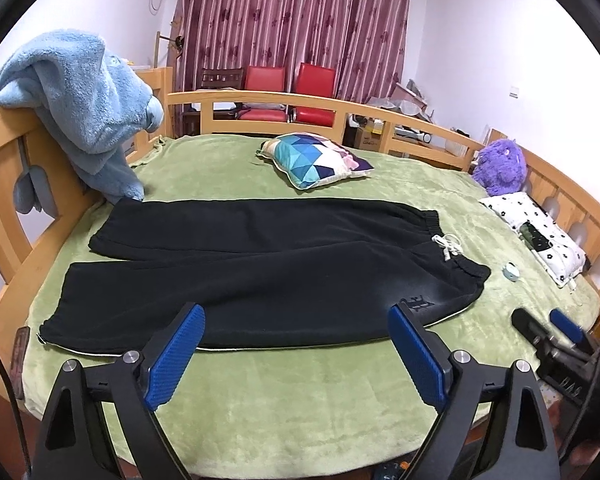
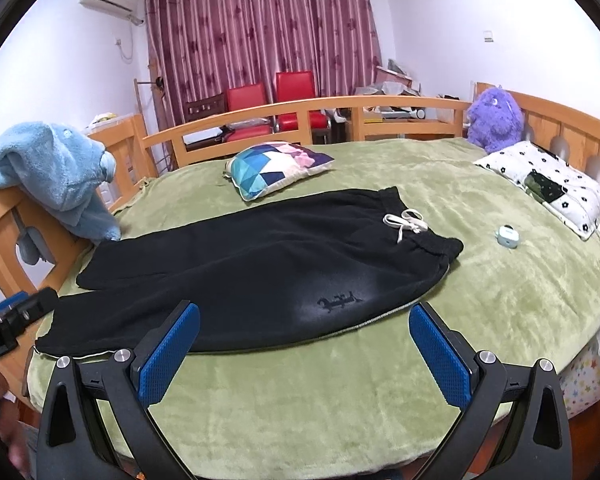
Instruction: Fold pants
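Black pants (image 1: pixel 260 272) (image 2: pixel 260 256) lie flat on the green blanket (image 1: pixel 300 392), both legs side by side pointing left. The elastic waistband and its white drawstring (image 1: pixel 446 246) (image 2: pixel 406 220) are at the right. My left gripper (image 1: pixel 296 316) hovers over the near edge of the front leg, open, its blue pads holding nothing. My right gripper (image 2: pixel 304 312) stands open near the hip with the small embroidered mark (image 2: pixel 340 302), also holding nothing. Each gripper shows at the edge of the other's view: the right one (image 1: pixel 548 328), the left one (image 2: pixel 20 308).
A patterned cushion (image 1: pixel 314 160) lies behind the pants. A blue fleece garment (image 1: pixel 84 108) hangs over the wooden bed rail (image 1: pixel 4 168) at the left. At the right are a purple plush toy (image 1: pixel 500 166), a flowered white pillow (image 1: pixel 540 232) and a small pale-blue object (image 1: pixel 511 270).
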`<move>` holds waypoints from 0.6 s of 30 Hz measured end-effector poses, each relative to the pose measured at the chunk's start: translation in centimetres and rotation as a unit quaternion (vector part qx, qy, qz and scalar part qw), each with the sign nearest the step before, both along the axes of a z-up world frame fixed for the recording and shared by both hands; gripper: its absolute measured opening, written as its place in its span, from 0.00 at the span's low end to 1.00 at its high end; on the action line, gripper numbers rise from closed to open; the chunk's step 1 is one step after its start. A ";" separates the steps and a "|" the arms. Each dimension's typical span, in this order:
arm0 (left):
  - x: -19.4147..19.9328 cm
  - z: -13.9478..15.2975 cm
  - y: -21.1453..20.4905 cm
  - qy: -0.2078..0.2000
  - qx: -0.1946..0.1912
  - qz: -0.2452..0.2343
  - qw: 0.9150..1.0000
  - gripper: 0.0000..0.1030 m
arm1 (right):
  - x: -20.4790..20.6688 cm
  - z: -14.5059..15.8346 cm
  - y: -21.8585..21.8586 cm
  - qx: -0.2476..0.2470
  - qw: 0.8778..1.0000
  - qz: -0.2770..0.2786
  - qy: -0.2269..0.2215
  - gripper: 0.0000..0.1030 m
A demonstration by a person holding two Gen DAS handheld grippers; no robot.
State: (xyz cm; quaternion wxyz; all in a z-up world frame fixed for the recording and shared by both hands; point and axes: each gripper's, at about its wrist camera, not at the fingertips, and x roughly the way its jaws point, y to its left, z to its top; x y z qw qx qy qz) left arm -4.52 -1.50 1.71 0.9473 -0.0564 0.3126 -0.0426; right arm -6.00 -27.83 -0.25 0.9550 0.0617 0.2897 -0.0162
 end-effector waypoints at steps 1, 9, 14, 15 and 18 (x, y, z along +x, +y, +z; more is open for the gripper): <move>-0.3 0.0 0.0 -0.001 0.004 0.000 1.000 0.90 | -0.5 -0.3 -0.1 0.003 1.000 0.003 -0.004 1.00; -3.2 0.8 0.0 -0.022 0.025 -0.011 0.999 0.90 | -1.8 -2.3 -1.3 0.010 0.999 0.014 0.043 1.00; -3.9 1.3 0.1 -0.026 0.030 -0.005 0.999 0.90 | -2.8 -2.1 -1.2 -0.015 1.000 0.009 0.020 1.00; -3.9 1.1 0.1 -0.025 0.030 -0.005 0.999 0.90 | -2.9 -2.0 -1.1 -0.016 1.000 0.010 0.015 0.99; -3.3 -0.1 1.0 -0.012 0.022 -0.004 1.000 0.90 | -2.8 -1.9 -0.9 -0.021 1.000 0.020 0.008 0.98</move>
